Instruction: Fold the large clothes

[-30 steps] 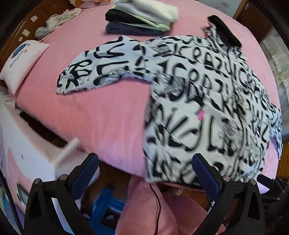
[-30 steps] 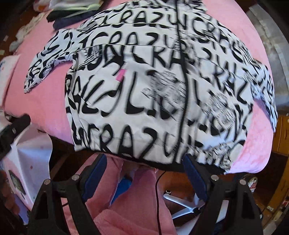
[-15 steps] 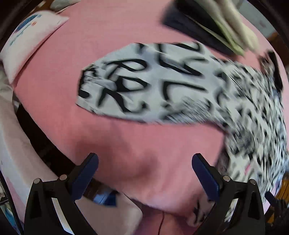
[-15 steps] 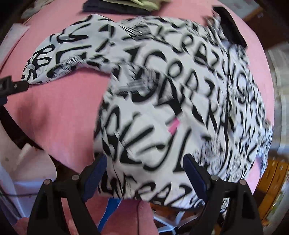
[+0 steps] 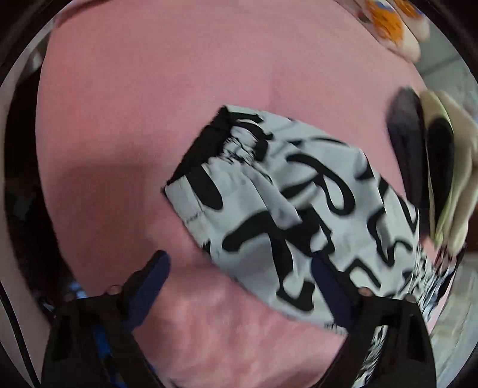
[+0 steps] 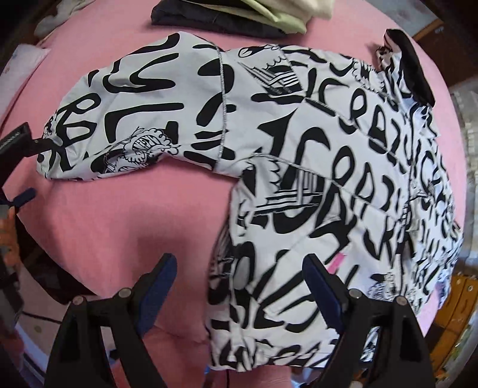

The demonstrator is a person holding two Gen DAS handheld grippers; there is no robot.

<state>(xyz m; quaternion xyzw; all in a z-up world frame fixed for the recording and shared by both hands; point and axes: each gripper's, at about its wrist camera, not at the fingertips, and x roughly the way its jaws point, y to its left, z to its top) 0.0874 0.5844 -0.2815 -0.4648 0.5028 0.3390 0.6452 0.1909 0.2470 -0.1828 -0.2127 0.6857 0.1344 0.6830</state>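
Observation:
A white jacket (image 6: 343, 179) with black lettering lies spread on a pink bed (image 6: 134, 215), its left sleeve (image 6: 143, 119) stretched out to the left. In the left wrist view the sleeve's cuff end (image 5: 269, 203) with its black cuff lies just ahead of my left gripper (image 5: 239, 286), which is open and empty, close above the sleeve. My right gripper (image 6: 239, 286) is open and empty, over the jacket's lower left side near the hem. The left gripper's tip shows at the left edge of the right wrist view (image 6: 18, 140), by the cuff.
A stack of folded clothes (image 6: 239, 15) lies at the far side of the bed, also at the right in the left wrist view (image 5: 433, 179). A patterned pillow (image 5: 394, 27) lies at the top right. The bed's edge drops off at the left and near side.
The left gripper swung left and moved in close over the sleeve cuff. The right gripper shifted left, from the jacket's front hem to its lower left side. Both stayed open.

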